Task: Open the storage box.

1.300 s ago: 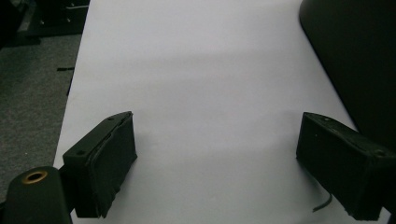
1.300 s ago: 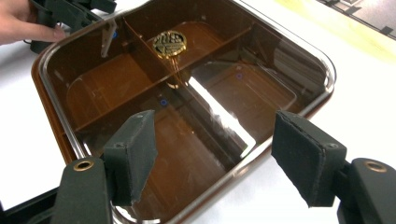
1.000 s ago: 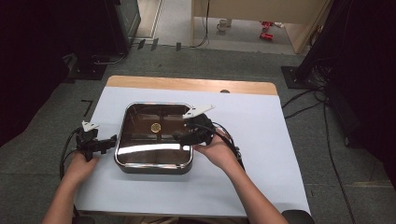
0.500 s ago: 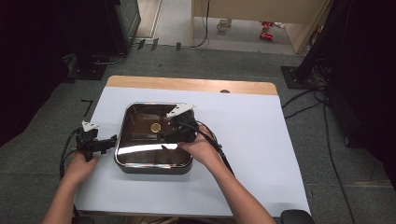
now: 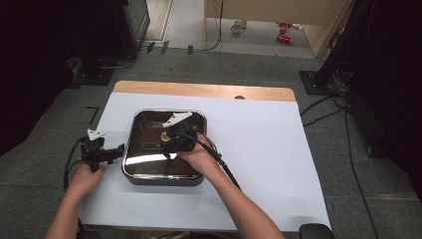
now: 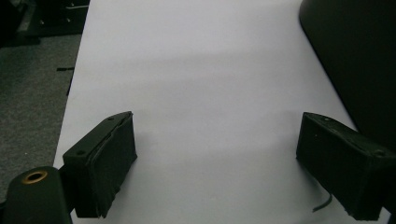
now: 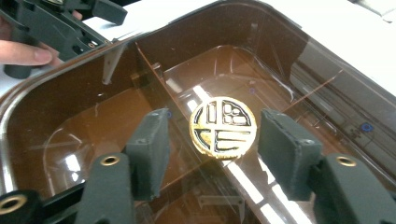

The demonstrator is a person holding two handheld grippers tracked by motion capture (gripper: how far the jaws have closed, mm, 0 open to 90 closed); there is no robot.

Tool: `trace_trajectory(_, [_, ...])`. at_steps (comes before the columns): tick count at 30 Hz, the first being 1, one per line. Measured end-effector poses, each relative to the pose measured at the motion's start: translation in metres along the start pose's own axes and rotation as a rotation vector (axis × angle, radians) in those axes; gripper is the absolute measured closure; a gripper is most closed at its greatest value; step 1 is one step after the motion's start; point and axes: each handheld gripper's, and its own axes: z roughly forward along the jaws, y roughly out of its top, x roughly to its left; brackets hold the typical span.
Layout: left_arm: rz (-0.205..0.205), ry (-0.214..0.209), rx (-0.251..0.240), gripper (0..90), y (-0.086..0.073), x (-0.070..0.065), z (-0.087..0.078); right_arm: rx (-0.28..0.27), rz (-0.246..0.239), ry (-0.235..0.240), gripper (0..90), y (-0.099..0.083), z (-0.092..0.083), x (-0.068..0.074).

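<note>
White paper covers the table (image 5: 278, 149), and at its 9 o'clock side the left gripper (image 5: 118, 149) rests just beside the brown glossy box (image 5: 164, 178) without touching it. It sits where it sat a second ago. In the left gripper view its fingers (image 6: 107, 163) stand wide apart over bare paper, holding nothing, with the box's dark wall off at 2 o'clock.

The change is on the right. A second ago the right gripper (image 5: 165, 142) hung over the box's 3 o'clock rim. It has since swung in over the middle and dipped lower, and its fingers have just been closing. To my eye that is the reach turning into a grasp: the person is going for the gold round emblem (image 5: 164, 135) at the box's centre.

In the right gripper view that emblem (image 7: 223, 127) sits squarely between the two fingers (image 7: 152, 144), level with their tips and a touch toward 12 o'clock. Brown surface shows on either side of it, at 9 and at 3 o'clock, so the fingers are at a middling, narrowed gap and not yet pressing. Whether the emblem is a knob or flat on the surface I cannot tell.
</note>
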Motion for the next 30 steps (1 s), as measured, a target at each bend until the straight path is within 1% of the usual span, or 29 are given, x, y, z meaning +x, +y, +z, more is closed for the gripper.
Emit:
trace_trajectory(4, [0.001,0.0,0.0,11.9,0.0,0.0,0.0,0.008,0.008,-0.004,49.8,0.0,0.005,0.001])
trace_trajectory(6, [0.002,0.0,0.002,11.9,0.0,0.0,0.0,0.007,-0.005,-0.02,53.4,0.0,0.007,0.001])
trace_trajectory(7, [0.0,0.0,0.0,11.9,0.0,0.0,0.0,0.009,-0.013,-0.034,56.7,0.001,0.008,0.002])
trace_trajectory(8, [0.0,0.0,0.0,11.9,0.0,0.0,0.0,0.008,-0.018,-0.047,57.6,0.001,0.007,0.003])
trace_trajectory(15, [0.0,0.0,0.0,11.9,0.0,0.0,0.0,0.011,-0.029,-0.032,58.4,0.002,0.006,0.0])
trace_trajectory(17, [0.0,0.0,0.0,11.9,0.0,0.0,0.0,0.015,-0.025,-0.03,58.5,0.003,0.006,0.0])
trace_trajectory(20, [0.001,0.0,0.0,11.9,0.0,0.0,0.0,0.035,-0.034,-0.035,58.5,0.005,0.005,0.001])
trace_trajectory(22, [0.002,0.0,0.002,11.9,0.0,0.0,0.0,0.038,-0.031,-0.029,58.6,0.007,0.004,0.0])
trace_trajectory(25, [0.0,0.0,0.0,11.9,0.0,0.0,0.0,0.041,-0.01,-0.014,58.6,0.01,0.001,-0.001])
trace_trajectory(27, [0.003,-0.001,0.002,11.9,0.0,0.0,0.0,0.035,-0.006,-0.008,58.6,0.011,-0.002,-0.001])
trace_trajectory(30, [0.002,0.0,0.001,11.9,0.0,0.0,0.0,0.027,-0.016,-0.017,58.6,0.014,-0.009,0.0])
